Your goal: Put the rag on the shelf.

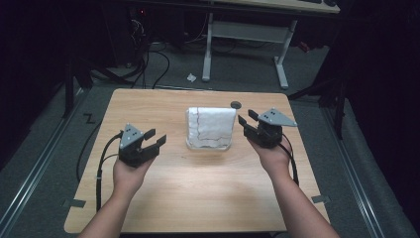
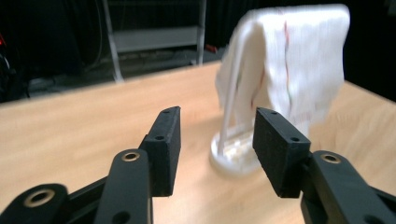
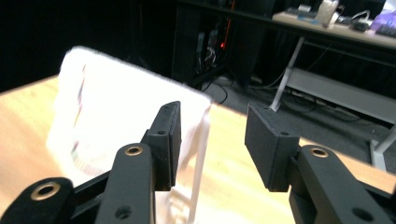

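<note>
High view: a white cloth [image 1: 210, 125] is seen draped over a rack [image 1: 210, 145] mid-tabletop [image 1: 198, 198], with the left tool [image 1: 152, 141] and right tool [image 1: 246, 120] held on either side, near it but not touching. Both tools are held open with nothing gripped.

Standing on grey carpeted floor [image 1: 44, 144]: a light wooden table [image 1: 198, 198] with rounded corners. Behind it, sitting in near darkness, a white-legged desk [image 1: 247, 34]. Trailing across the carpet, black cables [image 1: 153, 59]. Lying near the desk leg, a small white scrap [image 1: 191, 77]. Glowing faintly red, electronics [image 3: 223, 44].
</note>
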A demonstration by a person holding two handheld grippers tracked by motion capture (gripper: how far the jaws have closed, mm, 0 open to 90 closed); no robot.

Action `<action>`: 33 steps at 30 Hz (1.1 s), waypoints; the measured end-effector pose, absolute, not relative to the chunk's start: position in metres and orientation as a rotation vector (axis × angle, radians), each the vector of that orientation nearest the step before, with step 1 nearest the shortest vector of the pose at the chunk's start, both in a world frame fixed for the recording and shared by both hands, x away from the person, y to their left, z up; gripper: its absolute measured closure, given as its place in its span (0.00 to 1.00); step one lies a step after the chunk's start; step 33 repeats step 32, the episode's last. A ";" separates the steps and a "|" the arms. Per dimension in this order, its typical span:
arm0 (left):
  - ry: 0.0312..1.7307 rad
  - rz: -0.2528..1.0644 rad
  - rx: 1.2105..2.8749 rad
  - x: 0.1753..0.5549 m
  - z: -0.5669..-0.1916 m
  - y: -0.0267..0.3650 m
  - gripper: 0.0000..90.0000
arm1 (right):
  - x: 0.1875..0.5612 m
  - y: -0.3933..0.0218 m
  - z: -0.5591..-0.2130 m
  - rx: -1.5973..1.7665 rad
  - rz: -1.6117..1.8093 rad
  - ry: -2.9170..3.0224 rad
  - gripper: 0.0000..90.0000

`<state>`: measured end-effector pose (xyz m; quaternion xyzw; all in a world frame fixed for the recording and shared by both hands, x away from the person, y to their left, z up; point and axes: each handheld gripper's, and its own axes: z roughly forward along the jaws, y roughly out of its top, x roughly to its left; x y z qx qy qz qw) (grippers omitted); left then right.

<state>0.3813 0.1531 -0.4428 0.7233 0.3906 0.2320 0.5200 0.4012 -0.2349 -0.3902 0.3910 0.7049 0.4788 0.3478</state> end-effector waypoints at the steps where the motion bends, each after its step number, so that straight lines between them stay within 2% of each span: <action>1: 0.937 0.556 1.734 0.381 -0.443 0.153 0.56 | 0.401 -0.235 -0.390 1.014 1.242 1.828 0.62; 5: 0.956 0.505 1.809 0.361 -0.473 0.160 0.56 | 0.379 -0.236 -0.416 1.009 1.179 1.867 0.64; 10: 0.958 0.463 1.860 0.348 -0.491 0.166 0.54 | 0.366 -0.240 -0.439 1.031 1.138 1.906 0.63; 18: 0.946 0.389 1.943 0.318 -0.519 0.167 0.51 | 0.343 -0.253 -0.488 1.158 1.092 1.998 0.57; 20: 0.920 0.371 2.002 0.306 -0.524 0.161 0.50 | 0.319 -0.262 -0.507 1.196 1.111 1.994 0.55; 21: 0.915 0.376 2.010 0.304 -0.524 0.160 0.51 | 0.307 -0.267 -0.516 1.190 1.116 1.976 0.58; 23: 0.911 0.411 2.024 0.305 -0.521 0.160 0.52 | 0.297 -0.275 -0.521 1.209 1.062 2.006 0.55; 26: 0.915 0.412 2.007 0.309 -0.520 0.162 0.52 | 0.296 -0.285 -0.518 1.224 1.079 1.959 0.57; 33: 0.966 0.361 2.001 0.317 -0.526 0.168 0.47 | 0.306 -0.289 -0.522 1.279 1.110 1.966 0.54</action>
